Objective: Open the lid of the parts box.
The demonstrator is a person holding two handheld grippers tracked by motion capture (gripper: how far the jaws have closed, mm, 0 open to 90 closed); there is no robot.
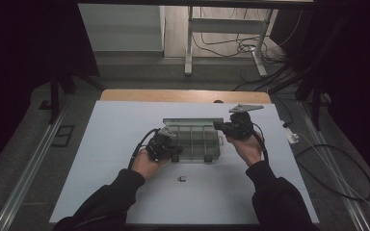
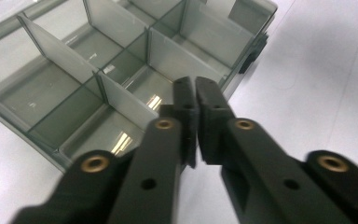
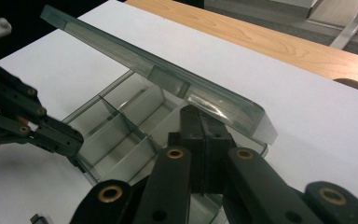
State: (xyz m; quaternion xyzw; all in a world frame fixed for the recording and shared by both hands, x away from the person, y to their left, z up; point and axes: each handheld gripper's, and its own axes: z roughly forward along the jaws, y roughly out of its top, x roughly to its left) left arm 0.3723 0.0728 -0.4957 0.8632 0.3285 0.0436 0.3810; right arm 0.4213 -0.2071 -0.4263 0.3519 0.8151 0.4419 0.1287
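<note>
Fingers point(image 2: 184, 100) of the left gripper point(image 2: 195, 86) are pressed together with nothing that I can see between them, their tips hanging over the near corner compartment of the clear box point(image 2: 121, 100), just inside its front wall. On the right gripper point(image 3: 200, 116) the fingers point(image 3: 191, 128) are likewise closed and empty, tucked in under the free edge of the lid point(image 3: 168, 74), which stands tilted, partway up from the box; whether they actually touch it I cannot tell.

From the high view, the box point(image 1: 192, 139) sits in the middle of the table between my two hands, left gripper at its near left corner, right gripper at its right end. I judge the opening to be half done: the lid is raised but not laid back, and every compartment I can see looks empty. A small dark piece point(image 1: 182, 178) lies on the sheet just in front of the box, apart from both grippers; I take it that it is yet to go in.

A white sheet point(image 1: 120, 159) covers the table, with a strip of bare wood point(image 1: 183, 95) along the far edge. Beyond is grey floor with a white metal stand point(image 1: 189, 43) and loose cables point(image 1: 241, 48), dark curtains at both sides
</note>
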